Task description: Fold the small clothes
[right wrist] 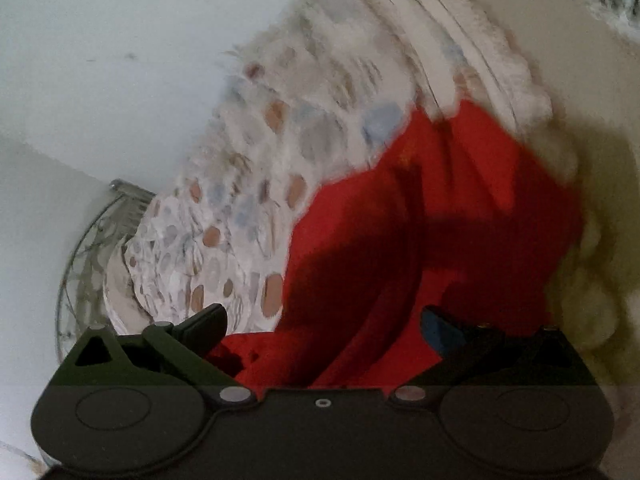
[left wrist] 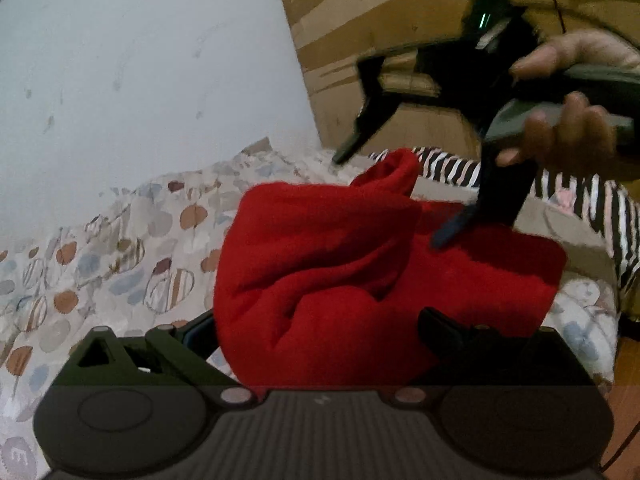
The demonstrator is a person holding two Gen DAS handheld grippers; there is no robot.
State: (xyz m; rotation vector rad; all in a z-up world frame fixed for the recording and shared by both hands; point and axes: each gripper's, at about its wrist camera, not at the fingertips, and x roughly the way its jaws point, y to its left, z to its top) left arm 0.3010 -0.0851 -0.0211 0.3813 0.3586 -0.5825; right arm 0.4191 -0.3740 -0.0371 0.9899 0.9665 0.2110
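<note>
Both tongs stand wide. The left tongs [left wrist: 320, 328] have the red garment [left wrist: 360, 272] bunched between their fingers; the right tongs [right wrist: 324, 326] straddle it too. It lies crumpled on the patterned bed [left wrist: 120, 248], so I judge no neat fold is finished.

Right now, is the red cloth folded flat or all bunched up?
Bunched up. The red cloth stands in a lumpy heap with deep creases and a rolled end sticking up, on the spotted bedsheet. No flat, neat fold shows.
</note>
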